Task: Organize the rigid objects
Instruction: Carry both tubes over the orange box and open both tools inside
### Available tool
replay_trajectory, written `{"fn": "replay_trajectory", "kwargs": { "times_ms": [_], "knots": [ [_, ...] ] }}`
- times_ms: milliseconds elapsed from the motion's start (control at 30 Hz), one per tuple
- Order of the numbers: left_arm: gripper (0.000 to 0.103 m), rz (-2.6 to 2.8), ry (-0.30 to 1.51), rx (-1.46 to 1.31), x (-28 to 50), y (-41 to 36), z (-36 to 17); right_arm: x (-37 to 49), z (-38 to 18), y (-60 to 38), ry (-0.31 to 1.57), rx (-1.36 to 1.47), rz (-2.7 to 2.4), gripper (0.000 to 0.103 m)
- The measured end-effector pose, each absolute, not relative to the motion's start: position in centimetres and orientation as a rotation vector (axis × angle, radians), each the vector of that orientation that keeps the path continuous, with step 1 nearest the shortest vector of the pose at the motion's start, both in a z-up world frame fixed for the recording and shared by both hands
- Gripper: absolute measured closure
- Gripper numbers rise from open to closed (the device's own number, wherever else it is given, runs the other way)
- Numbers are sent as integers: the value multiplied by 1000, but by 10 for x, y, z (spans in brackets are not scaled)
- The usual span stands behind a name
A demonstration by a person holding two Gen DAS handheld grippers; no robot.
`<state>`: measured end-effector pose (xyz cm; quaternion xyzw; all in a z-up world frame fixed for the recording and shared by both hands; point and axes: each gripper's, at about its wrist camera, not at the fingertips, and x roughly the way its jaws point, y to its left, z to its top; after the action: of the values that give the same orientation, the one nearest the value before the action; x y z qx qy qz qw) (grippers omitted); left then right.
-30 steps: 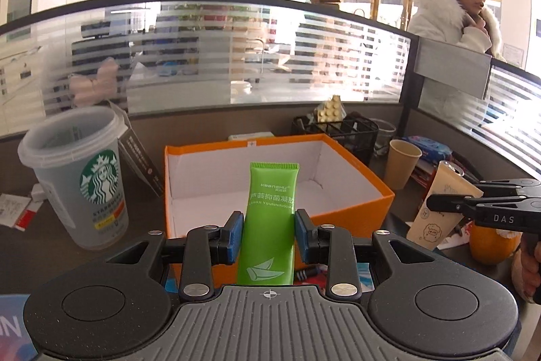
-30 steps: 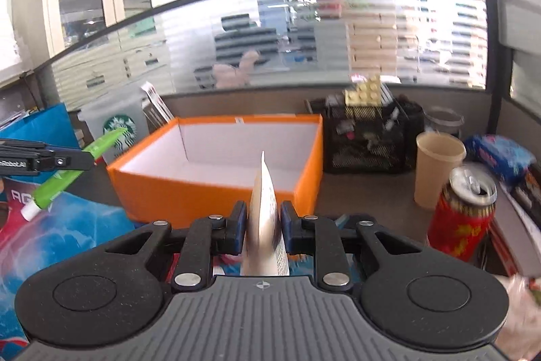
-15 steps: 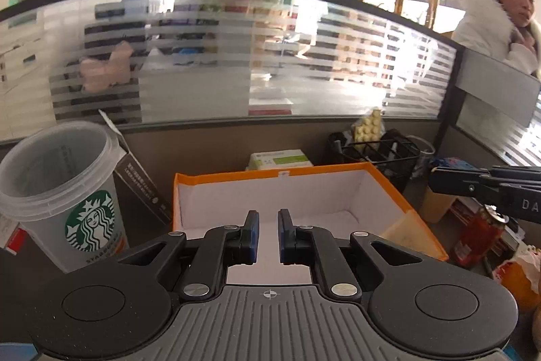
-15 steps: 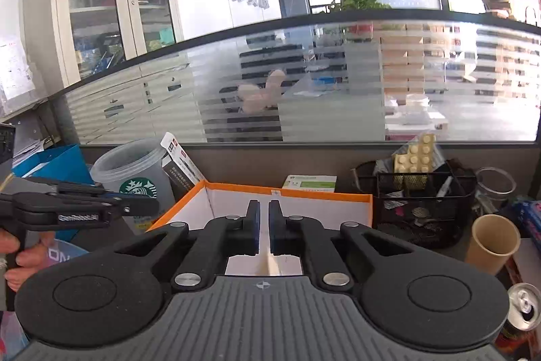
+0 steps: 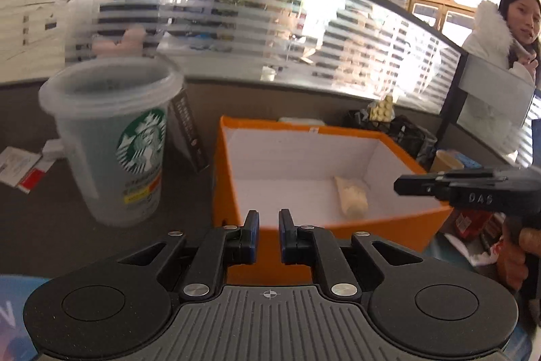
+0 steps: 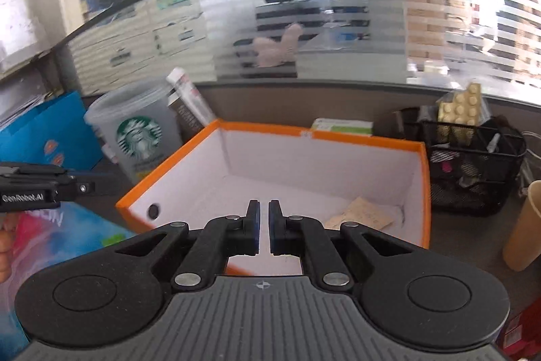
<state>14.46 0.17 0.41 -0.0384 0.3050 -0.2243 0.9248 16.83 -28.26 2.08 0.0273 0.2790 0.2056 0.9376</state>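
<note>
Orange box point(image 6: 372, 142) sits mid-desk, right in front of both grippers, open top, white inside. It already holds a tan packet point(image 6: 363, 215) lying flat on the floor near the right wall. Green tube isn't visible in either current view; it may lie under the near rim, can't tell.

Handling, as a judgement: the packet looks light and thin, prob. stiff card or foil, so pinch it by an edge, not the flat face. The box itself looks like light cardboard w/ thin walls; take it by a wall's top rim if you need to shift it, and expect it to slide on the desk. The Starbucks cup point(image 5: 115, 141) just left of the box looks empty and tippy, so grip low on the body.

Your left gripper point(image 5: 268, 230) is all but shut, only a narrow gap between the pads, nothing in it. Right gripper point(image 6: 264, 225) likewise closed to a slit and empty.

Vs a sec ago: left had the green tube upright between its pads, right held the tan packet edge-on. Both are now out of the jaws, packet is in the box, and both jaws have closed up on nothing. Your views sit closer over the box.
</note>
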Motion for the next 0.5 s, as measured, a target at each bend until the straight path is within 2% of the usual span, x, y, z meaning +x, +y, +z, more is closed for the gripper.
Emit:
{"fn": "replay_trajectory", "kwargs": {
  "times_ms": [133, 300, 367, 400, 500],
  "knots": [
    [88, -484, 701, -51, 135, 20, -29, 152, 16, -260, 588, 35, 508, 98],
    [68, -610, 748, 150, 135, 9, -55, 139, 5, -235, 646, 23, 605, 97],
    [51, -656, 737, 263, 138, -1, -62, 135, 2, -230, 658, 10, 614, 97],
    [46, -675, 714, 303, 138, -2, -64, 134, 1, -229, 664, 10, 617, 97],
    [40, -768, 728, 387, 146, -6, -69, 132, 1, -233, 671, 27, 611, 96]
  ]
}}
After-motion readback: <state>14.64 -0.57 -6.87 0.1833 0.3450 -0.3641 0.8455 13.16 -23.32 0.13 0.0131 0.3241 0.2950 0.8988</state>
